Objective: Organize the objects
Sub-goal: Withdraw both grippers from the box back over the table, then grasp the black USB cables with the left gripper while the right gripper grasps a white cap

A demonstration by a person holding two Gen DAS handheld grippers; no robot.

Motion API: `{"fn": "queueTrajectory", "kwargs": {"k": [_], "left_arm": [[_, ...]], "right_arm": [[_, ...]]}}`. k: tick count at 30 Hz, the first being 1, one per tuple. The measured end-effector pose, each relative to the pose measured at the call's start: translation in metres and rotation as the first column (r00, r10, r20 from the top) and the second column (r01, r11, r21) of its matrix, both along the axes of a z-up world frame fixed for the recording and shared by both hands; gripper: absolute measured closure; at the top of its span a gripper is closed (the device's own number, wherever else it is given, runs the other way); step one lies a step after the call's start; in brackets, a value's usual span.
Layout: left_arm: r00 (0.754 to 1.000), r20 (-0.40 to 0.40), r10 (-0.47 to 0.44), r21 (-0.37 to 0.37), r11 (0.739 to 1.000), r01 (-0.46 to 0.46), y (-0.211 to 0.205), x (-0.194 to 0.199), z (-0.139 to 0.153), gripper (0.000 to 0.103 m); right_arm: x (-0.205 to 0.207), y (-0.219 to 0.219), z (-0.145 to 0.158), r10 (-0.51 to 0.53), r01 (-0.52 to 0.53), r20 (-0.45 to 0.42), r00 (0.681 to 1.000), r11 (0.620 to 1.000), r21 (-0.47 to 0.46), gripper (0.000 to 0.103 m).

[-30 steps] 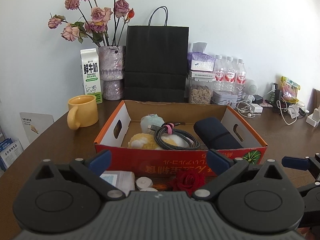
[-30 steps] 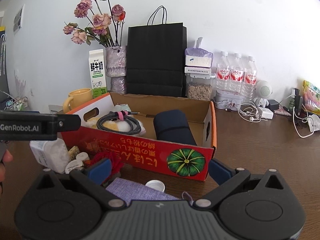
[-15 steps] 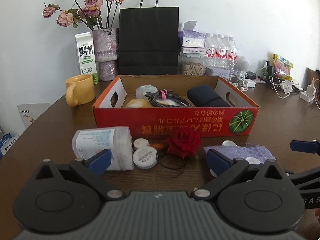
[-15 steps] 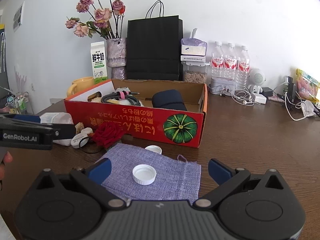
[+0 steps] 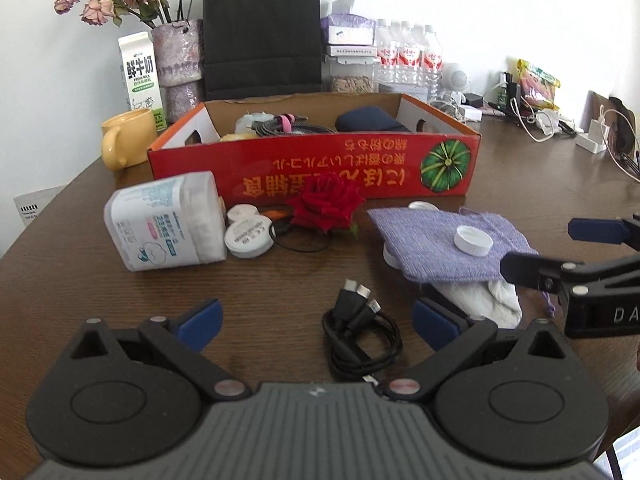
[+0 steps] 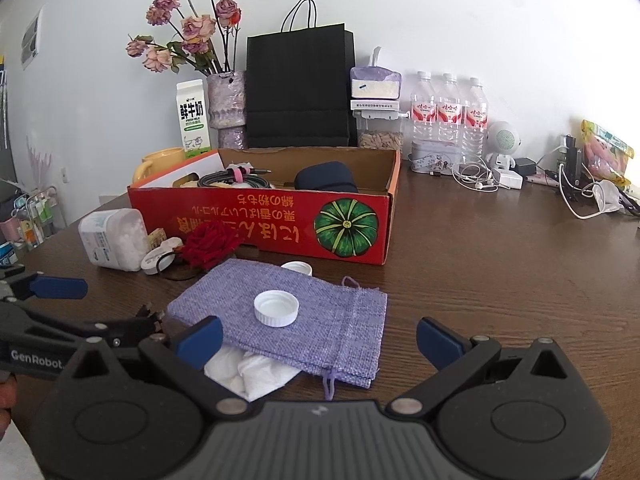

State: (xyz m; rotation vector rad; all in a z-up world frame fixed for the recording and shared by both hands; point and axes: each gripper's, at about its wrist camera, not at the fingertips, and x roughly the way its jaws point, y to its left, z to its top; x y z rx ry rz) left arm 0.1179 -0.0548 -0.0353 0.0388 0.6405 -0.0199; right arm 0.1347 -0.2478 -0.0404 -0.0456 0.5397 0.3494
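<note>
Both grippers sit back from the red cardboard box point(image 5: 316, 164), low over the brown table point(image 6: 500, 264). Loose items lie in front of the box; box already holds a braided cable and a dark case.

Left gripper point(image 5: 316, 320): jaws wide apart, nothing held. Coiled black USB cable point(image 5: 362, 336) lies on the table directly between its fingertips, slightly right of centre, bundle's long axis running roughly away from the camera, plugs at the far end. Whether the fingertips are down at cable height or above it cannot be told from this view.

Right gripper point(image 6: 318, 334): jaws also spread wide, empty. Ahead of it the purple drawstring pouch point(image 6: 304, 328), with a white bottle cap point(image 6: 276, 308) resting on top and a white crumpled cloth point(image 6: 248, 372) poking out from under its near-left edge.

Judgement: the cable is the left gripper's nearest target, centred in the jaw gap; the closing direction crosses the bundle's long axis, which suits a pinch across the coil. Pouch is nearer the right gripper; cap on it would likely slide off if the pouch is lifted first.

Further out: tipped white cotton-swab tub point(image 5: 168, 224), small round white tin point(image 5: 248, 236), red rose point(image 5: 326, 206), all just in front of the box wall
</note>
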Motion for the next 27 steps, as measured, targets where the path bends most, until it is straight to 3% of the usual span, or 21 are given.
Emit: {"fn": "queueTrajectory", "kwargs": {"k": [7,9,11,12,13,27], "left_arm": [[1.000,-0.017,-0.009,0.006,1.000,0.009,-0.006,0.001,-0.007,0.000],[1.000,-0.019,-0.015,0.004,1.000,0.015,-0.007,0.000,-0.009,0.009],[0.999,-0.018,-0.028,-0.013,1.000,0.028,-0.007,0.000,-0.009,0.040],[0.999,-0.013,-0.035,-0.018,0.999,0.035,-0.007,-0.002,-0.009,0.047],[0.999,-0.008,-0.040,-0.017,0.999,0.039,-0.008,-0.003,-0.008,0.061],[0.999,0.033,0.012,-0.029,1.000,-0.011,0.002,-0.003,0.002,0.064]], "right_arm": [[-0.001,-0.001,-0.004,0.006,-0.006,-0.008,1.000,1.000,0.009,0.000],[0.000,-0.001,-0.005,0.006,-0.006,-0.011,1.000,1.000,0.010,0.000],[0.001,-0.001,-0.006,0.007,-0.007,-0.013,1.000,1.000,0.012,0.000],[0.001,-0.001,-0.006,0.008,-0.008,-0.013,1.000,1.000,0.012,0.000],[0.001,0.000,-0.007,0.009,-0.009,-0.014,1.000,1.000,0.012,0.000],[0.006,0.006,-0.008,0.021,-0.021,-0.014,1.000,1.000,0.013,0.000]]}}
